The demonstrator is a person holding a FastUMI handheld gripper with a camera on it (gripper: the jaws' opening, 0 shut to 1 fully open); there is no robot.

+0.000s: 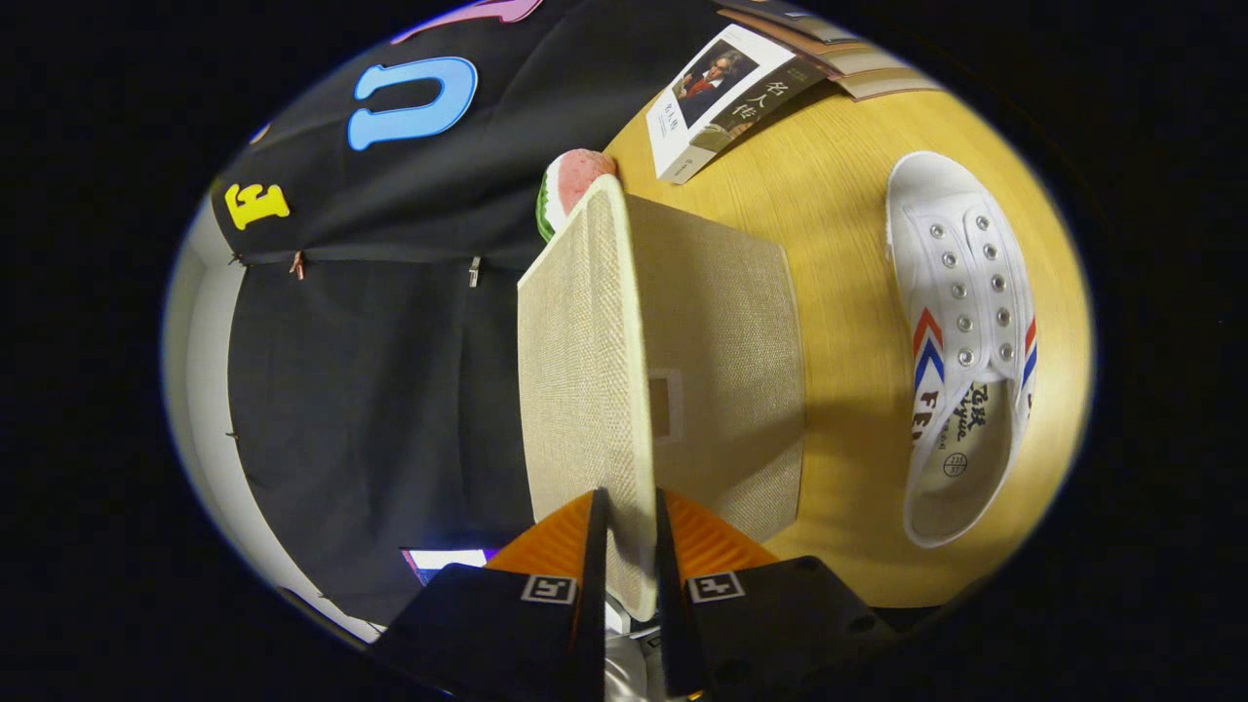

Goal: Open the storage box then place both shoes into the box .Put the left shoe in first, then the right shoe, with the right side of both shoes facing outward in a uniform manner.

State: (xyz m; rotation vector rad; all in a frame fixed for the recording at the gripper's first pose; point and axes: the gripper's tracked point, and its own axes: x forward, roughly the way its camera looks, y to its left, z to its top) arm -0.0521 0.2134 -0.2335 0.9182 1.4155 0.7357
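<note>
Wood tabletop | claw – apparently pinching woven lid | canvas shoe

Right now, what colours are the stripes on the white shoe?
Red and blue chevron stripes on the white shoe, in the gripper view.

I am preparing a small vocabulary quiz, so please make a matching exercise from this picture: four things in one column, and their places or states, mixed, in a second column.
Things:
1. lid
2. white shoe
3. book
4. watermelon slice

Places or states:
A. beyond the box, partly hidden by it
B. pinched between the gripper fingers
C. lying on the table beside the box
D. lying at the table's far end

Pairs: 1-B, 2-C, 3-D, 4-A
</note>
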